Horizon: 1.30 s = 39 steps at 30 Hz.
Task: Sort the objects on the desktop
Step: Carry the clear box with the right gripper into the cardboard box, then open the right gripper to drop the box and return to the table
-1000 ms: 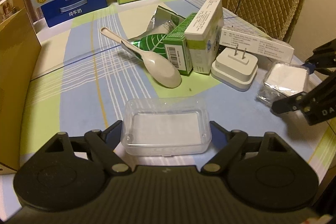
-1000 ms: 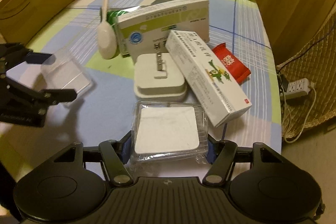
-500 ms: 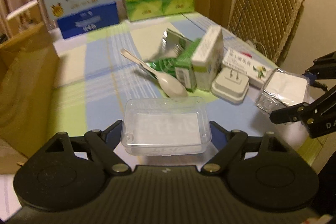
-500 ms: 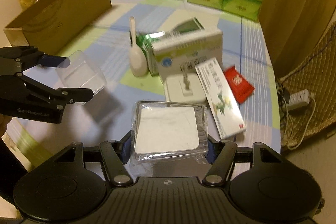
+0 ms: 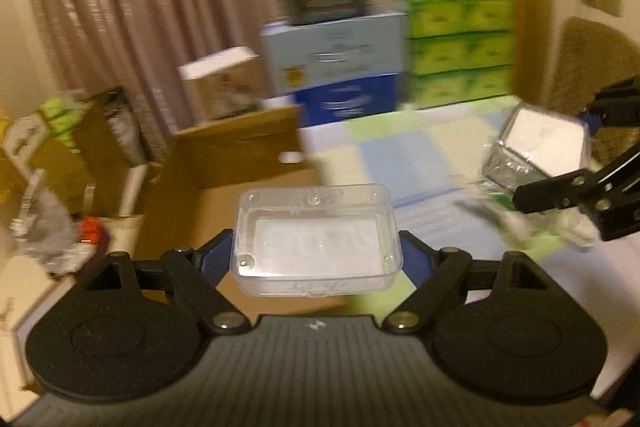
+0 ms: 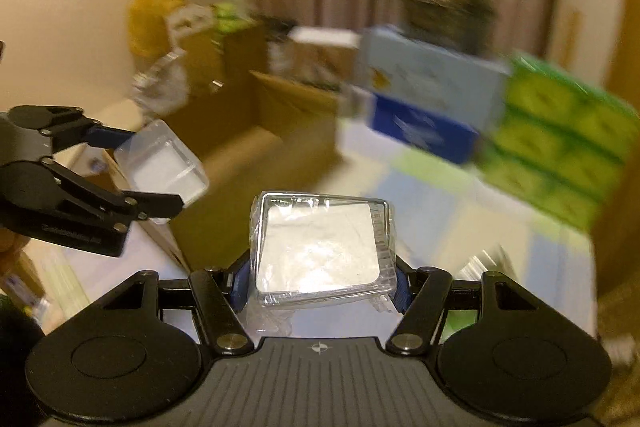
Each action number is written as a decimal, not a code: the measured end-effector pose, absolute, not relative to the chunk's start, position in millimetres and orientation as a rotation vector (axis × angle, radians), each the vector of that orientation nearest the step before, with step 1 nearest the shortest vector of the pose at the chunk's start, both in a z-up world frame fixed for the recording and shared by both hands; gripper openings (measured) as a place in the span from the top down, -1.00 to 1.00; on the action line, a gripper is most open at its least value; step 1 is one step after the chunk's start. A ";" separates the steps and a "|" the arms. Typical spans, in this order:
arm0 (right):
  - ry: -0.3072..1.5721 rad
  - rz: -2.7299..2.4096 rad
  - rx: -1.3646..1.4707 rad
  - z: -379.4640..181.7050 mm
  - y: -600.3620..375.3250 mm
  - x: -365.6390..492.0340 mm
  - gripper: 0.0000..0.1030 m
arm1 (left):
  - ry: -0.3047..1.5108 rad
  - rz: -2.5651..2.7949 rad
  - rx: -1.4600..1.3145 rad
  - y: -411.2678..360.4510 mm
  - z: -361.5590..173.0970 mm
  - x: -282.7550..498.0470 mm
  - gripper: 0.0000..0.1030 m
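Note:
My left gripper is shut on a clear plastic box, held flat over the near end of a brown cardboard box. My right gripper is shut on a clear-wrapped square case with a white pad inside, held above the checked tablecloth. In the left wrist view the right gripper and its wrapped case hang at the right. From the right wrist camera, the left gripper and its clear box sit at the left, above the cardboard box.
Both views are blurred. Stacked green tissue packs and a blue and white carton stand at the table's far end. Beyond the cardboard box lie bags and small boxes before a curtain. A quilted chair is at the right.
Both grippers have risen off the table with their loads and swung left toward the cardboard box. The spoon, medicine boxes and plug have dropped out of view.

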State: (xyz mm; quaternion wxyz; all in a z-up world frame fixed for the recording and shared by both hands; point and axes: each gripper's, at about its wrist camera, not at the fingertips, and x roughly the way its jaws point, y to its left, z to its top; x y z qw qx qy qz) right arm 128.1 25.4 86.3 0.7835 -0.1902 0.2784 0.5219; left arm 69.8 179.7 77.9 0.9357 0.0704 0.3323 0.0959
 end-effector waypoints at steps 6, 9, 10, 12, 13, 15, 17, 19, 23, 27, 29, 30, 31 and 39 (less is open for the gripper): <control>0.552 1.249 -0.475 82.3 136.5 109.9 -0.20 | 0.726 0.215 0.191 267.9 79.4 82.0 -0.61; 0.537 1.264 -0.556 69.7 183.7 105.3 -0.20 | 0.763 0.186 0.236 292.5 67.8 97.3 -0.61; 0.530 1.265 -0.589 63.9 198.2 105.3 -0.20 | 0.768 0.171 0.248 297.9 63.3 100.4 -0.61; 0.526 1.257 -0.640 52.0 217.3 108.7 -0.20 | 0.794 0.135 0.261 307.8 52.6 108.5 -0.61; 0.529 1.253 -0.662 46.4 227.0 111.3 -0.20 | 0.801 0.123 0.268 310.6 47.7 110.7 -0.61; 0.531 1.244 -0.695 37.6 236.1 114.5 -0.20 | 0.816 0.100 0.297 312.8 35.2 113.7 -0.61; 0.527 1.243 -0.734 28.4 248.3 116.6 -0.20 | 0.833 0.075 0.326 313.7 23.5 116.3 -0.61; 0.518 1.243 -0.768 20.4 246.9 119.1 -0.21 | 0.841 0.052 0.339 311.7 15.0 117.9 -0.62; 0.535 1.239 -0.783 10.3 247.5 126.6 -0.21 | 0.842 0.045 0.350 313.2 5.1 121.3 -0.72; 0.545 1.243 -0.800 4.7 249.5 125.2 -0.20 | 0.837 0.058 0.347 317.8 5.4 121.1 -0.72; 0.543 1.245 -0.808 4.0 248.8 122.3 -0.21 | 0.820 0.064 0.342 319.8 12.2 116.2 -0.72; 0.544 1.248 -0.813 3.4 248.7 120.3 -0.21 | 0.810 0.072 0.342 320.9 16.6 113.4 -0.74; 0.546 1.252 -0.817 2.8 249.0 118.8 -0.21 | 0.801 0.077 0.343 321.6 20.4 110.2 -0.78; 0.548 1.267 -0.778 2.4 250.2 119.4 -0.53 | 0.751 0.115 0.317 326.0 46.2 86.3 -0.80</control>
